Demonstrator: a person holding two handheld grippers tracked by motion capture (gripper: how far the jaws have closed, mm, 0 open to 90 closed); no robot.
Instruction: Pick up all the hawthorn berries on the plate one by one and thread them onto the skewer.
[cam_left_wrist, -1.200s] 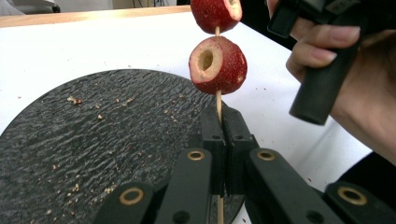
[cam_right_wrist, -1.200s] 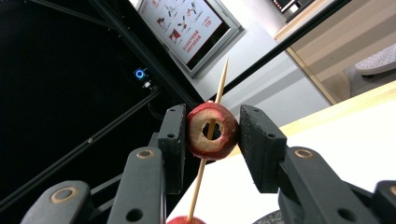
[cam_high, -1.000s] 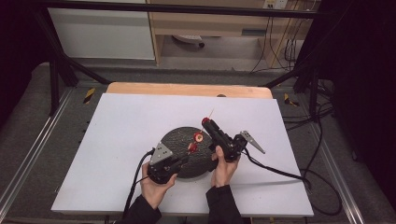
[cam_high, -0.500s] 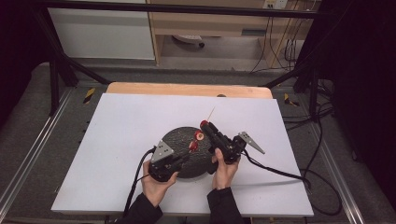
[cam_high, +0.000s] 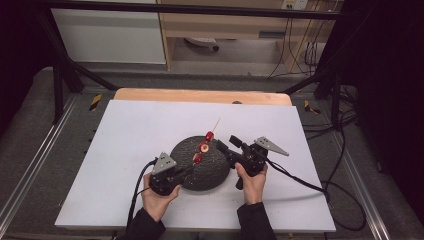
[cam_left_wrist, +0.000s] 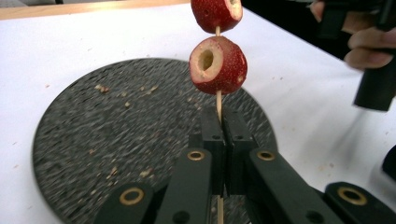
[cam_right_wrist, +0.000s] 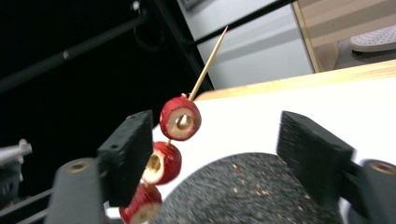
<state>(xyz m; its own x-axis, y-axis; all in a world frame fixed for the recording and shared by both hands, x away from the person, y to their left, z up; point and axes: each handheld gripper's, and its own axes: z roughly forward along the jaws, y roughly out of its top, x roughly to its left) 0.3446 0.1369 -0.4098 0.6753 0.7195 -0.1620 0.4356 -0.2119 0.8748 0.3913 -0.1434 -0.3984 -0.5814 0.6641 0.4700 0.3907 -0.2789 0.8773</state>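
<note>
A thin wooden skewer (cam_high: 216, 124) carries three red cored fruit pieces (cam_high: 204, 147) and slants up over a dark speckled round plate (cam_high: 210, 172). My left gripper (cam_high: 190, 169) is shut on the skewer's lower end; in the left gripper view its jaws (cam_left_wrist: 223, 122) pinch the skewer (cam_left_wrist: 218, 99) just below a fruit piece (cam_left_wrist: 217, 65). My right gripper (cam_high: 228, 143) sits just right of the fruit. Its jaws have just been opening and now stand apart (cam_right_wrist: 219, 154) with nothing between them. The fruit pieces (cam_right_wrist: 180, 119) lie beyond its left jaw.
The plate (cam_left_wrist: 93, 140) has crumbs on it and rests on a white board (cam_high: 130, 135) over a wooden table edge (cam_high: 200, 95). Cables trail from both grippers. A dark frame and shelving stand behind the table.
My right gripper was closed at the top fruit piece; its jaws have opened and it has drawn back slightly to the right. The left gripper keeps hold of the skewer.
</note>
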